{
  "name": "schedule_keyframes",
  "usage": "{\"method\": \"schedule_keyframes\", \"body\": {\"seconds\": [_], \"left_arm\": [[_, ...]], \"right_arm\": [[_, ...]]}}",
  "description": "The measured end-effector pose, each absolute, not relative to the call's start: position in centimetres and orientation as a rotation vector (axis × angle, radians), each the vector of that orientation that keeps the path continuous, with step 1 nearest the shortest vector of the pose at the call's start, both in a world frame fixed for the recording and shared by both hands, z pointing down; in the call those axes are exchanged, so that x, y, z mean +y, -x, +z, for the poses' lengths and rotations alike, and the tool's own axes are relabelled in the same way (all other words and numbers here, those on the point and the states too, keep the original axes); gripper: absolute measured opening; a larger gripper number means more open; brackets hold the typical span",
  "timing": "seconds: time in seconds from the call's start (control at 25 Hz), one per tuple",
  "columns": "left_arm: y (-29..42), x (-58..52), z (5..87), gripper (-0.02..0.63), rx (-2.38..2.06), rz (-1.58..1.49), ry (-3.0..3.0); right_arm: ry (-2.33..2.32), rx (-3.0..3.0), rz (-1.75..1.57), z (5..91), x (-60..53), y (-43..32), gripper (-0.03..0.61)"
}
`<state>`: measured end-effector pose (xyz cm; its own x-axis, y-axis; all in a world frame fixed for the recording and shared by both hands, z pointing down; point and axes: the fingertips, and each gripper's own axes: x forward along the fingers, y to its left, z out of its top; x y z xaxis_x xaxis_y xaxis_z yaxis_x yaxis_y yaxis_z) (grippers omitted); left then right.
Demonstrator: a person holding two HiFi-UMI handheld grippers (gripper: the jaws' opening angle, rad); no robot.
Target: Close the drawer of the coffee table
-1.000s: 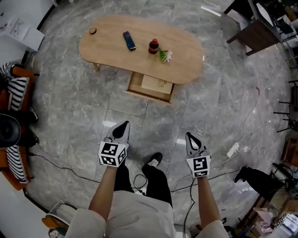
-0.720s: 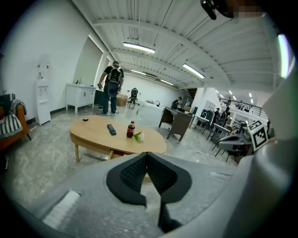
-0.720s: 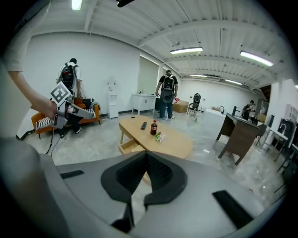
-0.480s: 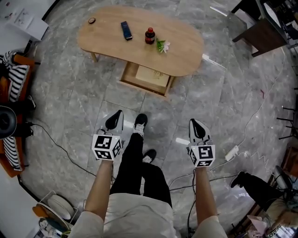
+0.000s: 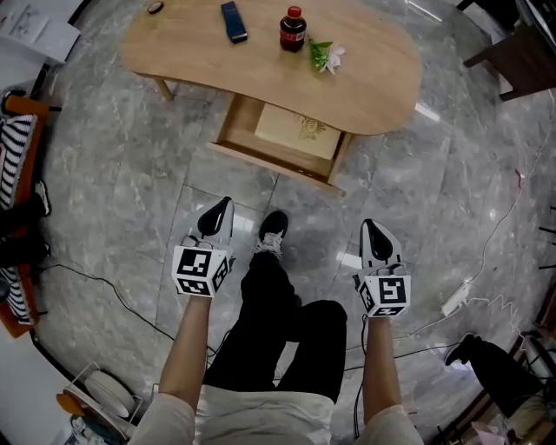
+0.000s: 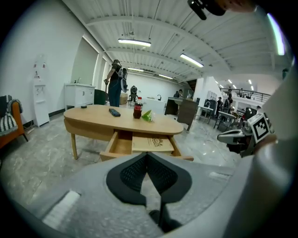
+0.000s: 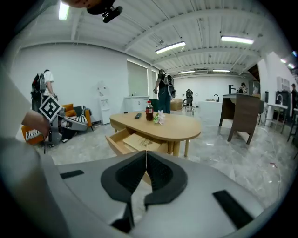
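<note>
Left gripper (image 6: 146, 154): your jaws are closed, tips meeting, nothing between them. Right gripper (image 7: 145, 153): the same, jaws pressed together and empty.

You hold both out over the grey marble floor (image 5: 130, 200), one on each side of your black shoe (image 5: 274, 228). They are well apart from each other and short of the drawer (image 5: 261, 162).

The drawer stands pulled out toward you from under the oval wooden bench (image 5: 261, 74). A flat tan item (image 5: 297, 131) with a printed emblem lies in its right part; the left part is bare wood.

On the bench top:
- a dark bottle (image 5: 292, 28) with a red cap
- a blue remote (image 5: 233, 21) to its left
- a green sprig (image 5: 326, 56) with a white flower to its right
- a small round dark object (image 5: 155, 7) near the left end

A white power strip (image 5: 455, 298) lies on the floor to the right of your right gripper.
</note>
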<state>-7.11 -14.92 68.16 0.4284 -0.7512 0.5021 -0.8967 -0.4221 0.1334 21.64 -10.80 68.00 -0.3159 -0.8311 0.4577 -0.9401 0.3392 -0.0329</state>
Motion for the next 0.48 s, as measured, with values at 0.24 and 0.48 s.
{"method": "schedule_keyframes", "body": {"seconds": [0.24, 0.48], "left_arm": [[5.8, -15.6, 77.3, 0.008, -1.384, 0.559, -2.336], [6.3, -17.4, 83.6, 0.008, -1.397, 0.481, -2.401]], "right_arm": [[-1.560, -2.286, 0.381, 76.3, -12.0, -23.3, 0.018], [-1.543, -2.454, 0.323, 82.5, -12.5, -23.7, 0.087]]}}
